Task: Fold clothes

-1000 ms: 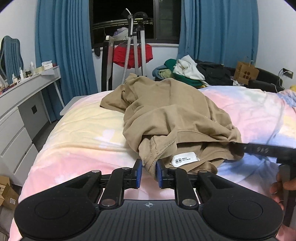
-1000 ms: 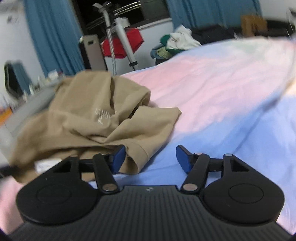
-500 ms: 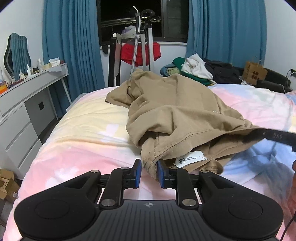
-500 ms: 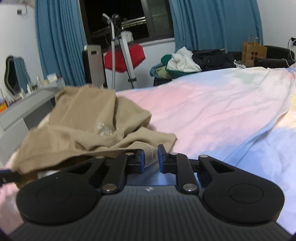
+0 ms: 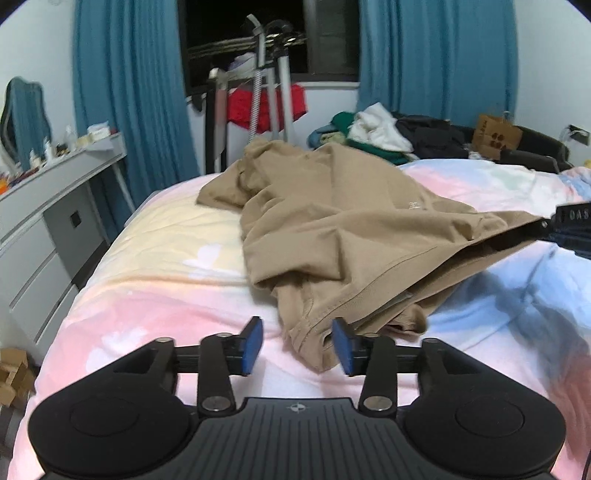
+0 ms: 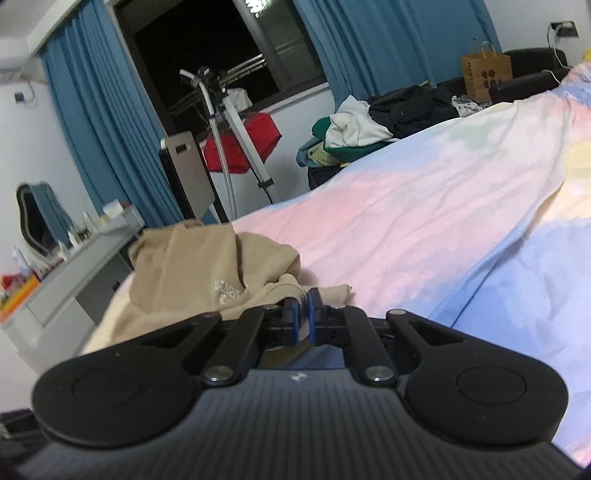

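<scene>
While hem pinched: tan shirt (image 5: 343,221).

Tan garment (image 5: 354,229), plain, pale small mark on chest, possibly embroidery, blurred. Bed cover (image 5: 177,266) in pastel tie-dye: pink, cream-yellow, pale blue, white patches. Left hand-held gripper (image 5: 297,345) black, blue pads (image 5: 253,345). Right hand-held gripper (image 6: 303,314) black, blue pads likewise. Teal-blue curtains (image 5: 133,96) flank black window (image 5: 266,33). Red cloth (image 5: 266,107) on silver rack. Grey drawers (image 5: 40,251) at left. Clothes heap (image 5: 384,133) white, green, black. Brown paper bag (image 5: 496,134) with dark dots. Walls white.
</scene>
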Available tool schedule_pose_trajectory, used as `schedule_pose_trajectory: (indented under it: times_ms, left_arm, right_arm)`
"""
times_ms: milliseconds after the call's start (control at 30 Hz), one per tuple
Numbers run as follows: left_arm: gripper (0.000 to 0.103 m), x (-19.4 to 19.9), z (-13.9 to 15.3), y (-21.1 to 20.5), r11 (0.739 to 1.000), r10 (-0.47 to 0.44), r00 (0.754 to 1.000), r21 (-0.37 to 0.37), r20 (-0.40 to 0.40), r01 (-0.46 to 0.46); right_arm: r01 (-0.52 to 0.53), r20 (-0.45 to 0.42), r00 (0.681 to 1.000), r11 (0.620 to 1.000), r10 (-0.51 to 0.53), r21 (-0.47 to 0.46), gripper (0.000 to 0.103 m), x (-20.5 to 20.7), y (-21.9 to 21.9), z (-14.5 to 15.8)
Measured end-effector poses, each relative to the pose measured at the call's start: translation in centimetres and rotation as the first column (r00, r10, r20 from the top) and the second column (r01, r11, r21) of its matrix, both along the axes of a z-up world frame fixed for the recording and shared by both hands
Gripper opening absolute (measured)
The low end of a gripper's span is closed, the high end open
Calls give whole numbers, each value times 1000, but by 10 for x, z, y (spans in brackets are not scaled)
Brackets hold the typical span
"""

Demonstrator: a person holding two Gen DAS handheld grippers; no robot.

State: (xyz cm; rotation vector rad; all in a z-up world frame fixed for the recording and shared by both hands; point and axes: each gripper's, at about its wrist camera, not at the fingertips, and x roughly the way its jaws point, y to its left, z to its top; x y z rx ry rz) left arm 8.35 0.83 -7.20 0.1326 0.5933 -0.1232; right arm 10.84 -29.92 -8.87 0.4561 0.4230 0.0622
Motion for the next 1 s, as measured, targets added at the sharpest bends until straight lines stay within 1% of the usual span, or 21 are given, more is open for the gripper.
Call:
schedule_pose_trajectory:
  times_ms: [33, 100, 133, 200, 267, 367, 433, 500, 600, 633, 700, 733, 800, 833, 933, 1000]
  left_arm:
    - [55, -2, 2, -2, 1000, -21, 1000, -5, 15, 22]
    - [65, -8, 5, -6, 997, -73, 996, -19, 52, 74]
    - [68, -11, 7, -9, 995, -99, 993, -18, 71, 100]
    - [76, -18, 8, -16, 988, -151, 983, -5, 104, 153]
    - [77, -23, 6, -23, 980, -200, 972, 24, 123, 199]
    - [77, -23, -3, -39, 964, -256, 960, 97, 113, 246]
    - [77, -16, -12, -49, 958, -261, 960, 154, 102, 244]
    - [77, -4, -21, -54, 958, -232, 968, 194, 92, 211]
    - [77, 16, -34, -50, 972, -146, 986, 196, 77, 129]
    - [77, 22, -36, -47, 978, -118, 990, 179, 72, 104]
    - [77, 27, -35, -36, 993, -81, 995, 91, 61, 75]
    - [77, 28, -34, -33, 996, -71, 996, 57, 62, 68]
    - [77, 27, -30, -31, 997, -74, 993, 25, 86, 72]
    - [77, 26, -28, -33, 996, -88, 991, 22, 104, 86]
    - [77, 23, -25, -45, 990, -143, 980, 27, 141, 141]
    - [78, 24, -28, -57, 988, -152, 977, 51, 148, 146]
  right_arm:
    - [1, 8, 1000, 1000, -2, 16, 8, -3, -3, 3]
    - [10, 21, 1000, 999, -11, 42, 7, -9, -10, 8]
    - [14, 28, 999, 998, -16, 60, 7, -13, -14, 12]
    - [13, 32, 999, 996, -16, 91, 7, -20, -22, 17]
    - [5, 4, 1000, 994, -6, 105, 7, -23, -27, 19]
    - [-1, -41, 999, 992, 6, 129, 7, -23, -32, 16]
    - [-3, -71, 997, 989, 14, 146, 7, -22, -35, 13]
    - [-3, -87, 996, 987, 17, 158, 7, -21, -35, 10]
    - [0, -81, 997, 991, 11, 134, 7, -20, -31, 11]
    - [1, -80, 997, 992, 9, 126, 7, -20, -30, 10]
    - [3, -83, 997, 993, 6, 115, 7, -19, -29, 9]
    - [4, -84, 996, 994, 6, 111, 8, -19, -28, 9]
    - [5, -86, 996, 995, 4, 104, 8, -18, -27, 8]
    - [5, -87, 996, 995, 3, 101, 8, -18, -27, 7]
    - [7, -90, 996, 996, 1, 90, 8, -17, -25, 6]
    - [8, -92, 996, 997, 0, 82, 8, -16, -25, 6]
